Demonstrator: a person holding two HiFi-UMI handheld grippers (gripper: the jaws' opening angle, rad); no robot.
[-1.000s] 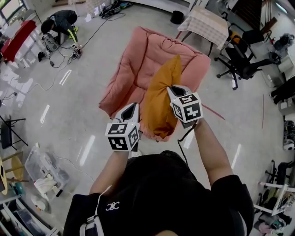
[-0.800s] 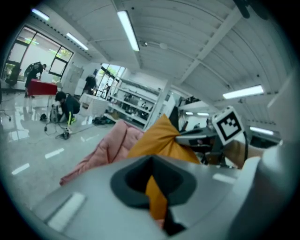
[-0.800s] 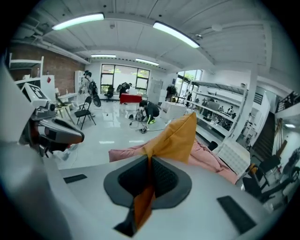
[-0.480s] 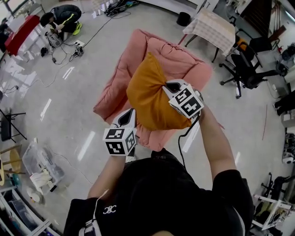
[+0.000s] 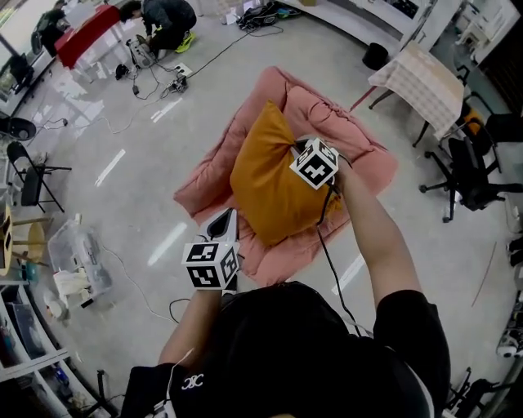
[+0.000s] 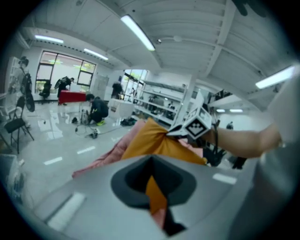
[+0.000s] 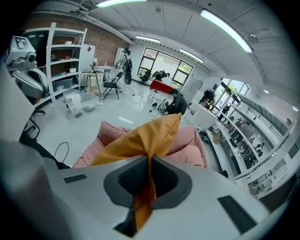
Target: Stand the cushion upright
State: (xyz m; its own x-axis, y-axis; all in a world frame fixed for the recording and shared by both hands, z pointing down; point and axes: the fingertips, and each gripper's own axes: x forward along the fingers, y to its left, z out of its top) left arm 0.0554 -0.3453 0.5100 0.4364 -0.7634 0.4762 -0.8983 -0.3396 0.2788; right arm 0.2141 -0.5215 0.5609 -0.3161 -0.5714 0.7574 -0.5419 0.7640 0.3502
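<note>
Orange cushion (image 5: 270, 188) is propping up on the pink padded floor chair (image 5: 214, 167), right gripper (image 7: 149, 161) pinching its top edge.
Nothing is crowding it: an office chair (image 5: 470, 167), a checked-cloth table (image 5: 417, 77), a clear plastic box (image 5: 78, 265) and a crouching person (image 5: 167, 16) are sitting well apart on the glossy pale floor (image 5: 122, 204). The soft fabric is bunching between the right fingers. The left gripper (image 6: 151, 180) is hovering just beside the lower corner, fingers narrowed to a slit, gripping nothing.
</note>
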